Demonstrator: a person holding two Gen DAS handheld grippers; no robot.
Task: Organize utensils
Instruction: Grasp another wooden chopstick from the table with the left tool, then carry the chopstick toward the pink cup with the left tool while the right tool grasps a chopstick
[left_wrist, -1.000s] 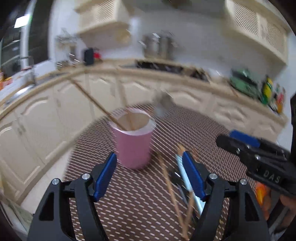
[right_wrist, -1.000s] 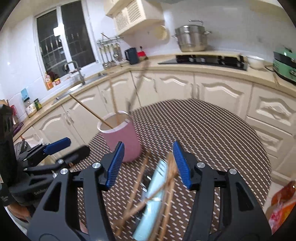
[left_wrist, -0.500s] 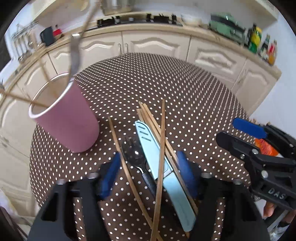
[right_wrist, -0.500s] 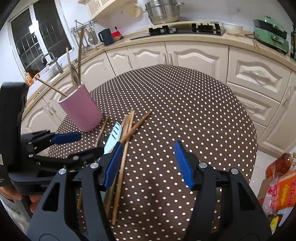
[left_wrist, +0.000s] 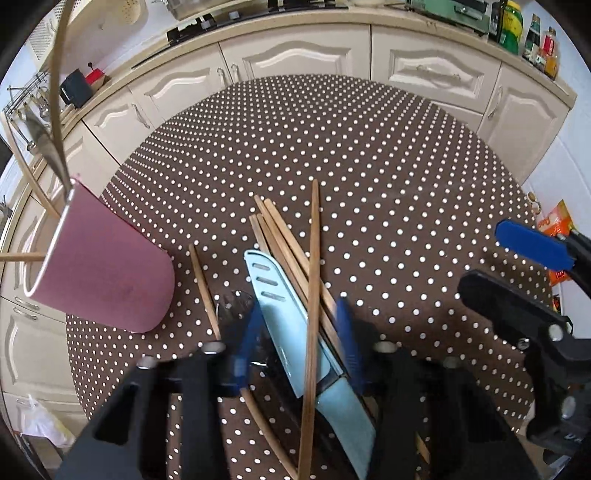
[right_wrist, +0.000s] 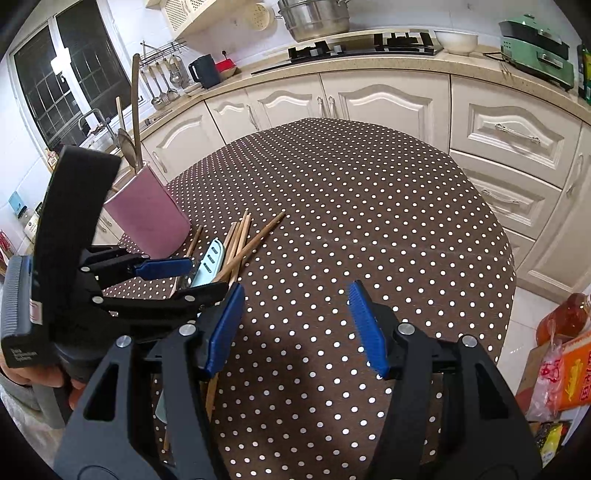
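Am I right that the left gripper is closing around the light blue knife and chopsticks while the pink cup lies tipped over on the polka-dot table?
Not quite: the pink cup stands upright on the table, holding utensils, as the right wrist view shows. The rest holds: the left gripper is closing around the light blue knife and chopsticks.

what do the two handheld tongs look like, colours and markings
Both tongs, left and right, are black plastic frames with silver screw heads and ribbed blue pads on the fingers. The right one's body, seen in the left view, carries pale raised lettering. The left's handle block has small white text, and a grey sleeve shows below it.
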